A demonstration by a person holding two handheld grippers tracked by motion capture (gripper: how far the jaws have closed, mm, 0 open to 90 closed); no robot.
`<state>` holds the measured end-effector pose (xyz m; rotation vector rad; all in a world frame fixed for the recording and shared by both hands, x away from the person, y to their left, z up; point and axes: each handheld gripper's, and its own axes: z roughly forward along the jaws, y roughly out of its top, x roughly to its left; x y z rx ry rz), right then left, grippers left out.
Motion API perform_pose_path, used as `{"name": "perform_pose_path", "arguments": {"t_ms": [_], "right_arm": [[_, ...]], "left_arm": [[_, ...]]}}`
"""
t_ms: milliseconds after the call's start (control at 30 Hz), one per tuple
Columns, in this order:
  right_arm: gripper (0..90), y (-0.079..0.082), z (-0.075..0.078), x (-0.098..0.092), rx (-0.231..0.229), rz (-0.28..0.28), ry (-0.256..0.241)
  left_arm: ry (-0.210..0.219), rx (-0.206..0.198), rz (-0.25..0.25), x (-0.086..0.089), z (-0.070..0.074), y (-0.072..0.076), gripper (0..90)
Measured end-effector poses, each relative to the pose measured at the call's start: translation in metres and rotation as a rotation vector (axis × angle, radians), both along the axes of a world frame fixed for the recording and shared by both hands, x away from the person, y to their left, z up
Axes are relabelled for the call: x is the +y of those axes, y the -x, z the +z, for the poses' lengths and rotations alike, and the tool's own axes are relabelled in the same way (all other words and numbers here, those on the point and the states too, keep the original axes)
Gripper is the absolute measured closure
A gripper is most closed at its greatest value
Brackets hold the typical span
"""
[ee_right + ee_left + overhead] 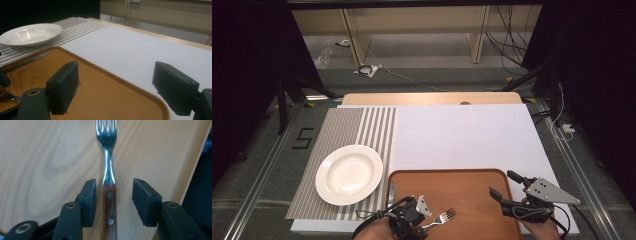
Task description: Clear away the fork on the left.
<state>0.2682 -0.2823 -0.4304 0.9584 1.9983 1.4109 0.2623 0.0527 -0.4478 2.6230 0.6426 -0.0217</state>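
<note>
- White sheeting covers the counter (pixel 462 135); a wooden tray (pixel 472 192) sits at its near edge.
- Left tongs (pixel 114 191): jaws apart, straddling the fork (pixel 109 182) at the top of its wooden handle, not yet clamped.
- Fork: lies flat on the tray, tines pointing away from the tongs. Judged light, rigid; steel neck slippery. Grip the riveted wooden handle, which offers flat, less slick faces.
- Right tongs (pixel 507 186): jaws apart, empty, over the tray's right edge.
- Knife (pixel 390 194): on the tray's left edge.
- Plate (pixel 348 174): farther left, on a striped placemat (pixel 362 125).
</note>
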Motion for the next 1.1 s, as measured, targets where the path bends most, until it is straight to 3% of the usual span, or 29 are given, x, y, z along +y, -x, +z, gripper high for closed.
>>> {"name": "perform_pose_path", "arguments": {"t_ms": [133, 367, 667, 1100], "right_arm": [[22.1, 0.000, 0.000, 0.000, 0.002, 0.000, 0.000], [22.1, 0.000, 0.000, 0.000, 0.002, 0.000, 0.001], [22.0, 0.000, 0.000, 0.000, 0.002, 0.001, 0.000], [22.1, 0.000, 0.000, 0.001, 0.000, 0.004, -0.003]], "left_arm": [[0.022, -0.031, -0.011, -0.002, 0.002, 0.003, 54.1], [0.049, -0.071, -0.033, -0.007, 0.003, 0.008, 73.1], [0.044, -0.075, -0.051, -0.015, -0.006, 0.013, 88.2], [0.021, -0.060, -0.061, -0.018, -0.017, 0.012, 89.4]]}}
